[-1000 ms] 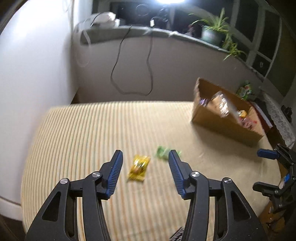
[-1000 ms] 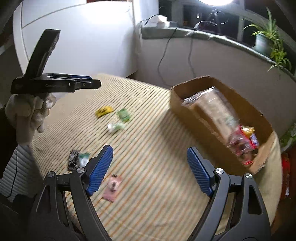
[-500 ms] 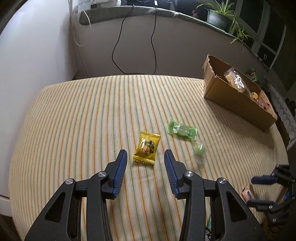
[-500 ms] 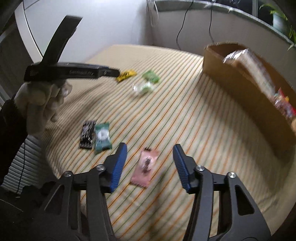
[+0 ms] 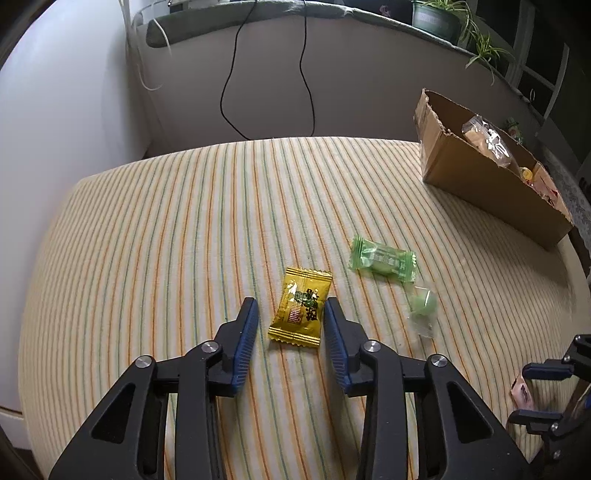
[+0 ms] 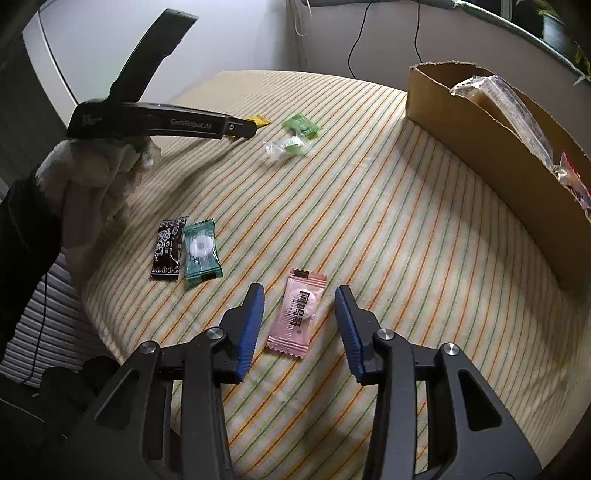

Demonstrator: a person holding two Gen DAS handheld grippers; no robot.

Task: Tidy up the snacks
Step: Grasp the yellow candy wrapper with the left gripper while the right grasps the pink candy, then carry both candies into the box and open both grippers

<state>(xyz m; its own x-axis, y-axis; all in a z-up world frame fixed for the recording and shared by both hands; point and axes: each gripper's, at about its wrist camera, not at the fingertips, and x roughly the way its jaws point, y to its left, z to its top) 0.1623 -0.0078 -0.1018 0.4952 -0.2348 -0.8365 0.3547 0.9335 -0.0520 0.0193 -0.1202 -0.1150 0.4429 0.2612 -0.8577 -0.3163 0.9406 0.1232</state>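
A yellow snack packet [image 5: 301,307] lies flat on the striped cloth between the fingers of my open left gripper [image 5: 290,314]. A pink snack packet [image 6: 297,313] lies flat between the fingers of my open right gripper [image 6: 300,300]. Neither packet is gripped. A green wrapped candy [image 5: 383,260] and a clear wrapper with a green ball [image 5: 423,309] lie right of the yellow packet. A black packet [image 6: 168,248] and a teal packet [image 6: 201,253] lie left of the right gripper. A brown cardboard box [image 5: 484,184] holds several snacks.
The striped cloth covers a table [image 5: 166,229] set against a wall with a hanging black cable [image 5: 231,88]. Potted plants [image 5: 441,18] stand on the ledge behind. The left gripper and gloved hand [image 6: 103,162] show in the right wrist view.
Both grippers have come down and forward toward the cloth. The left now straddles the yellow packet and the right straddles the pink packet. Both jaws have narrowed.
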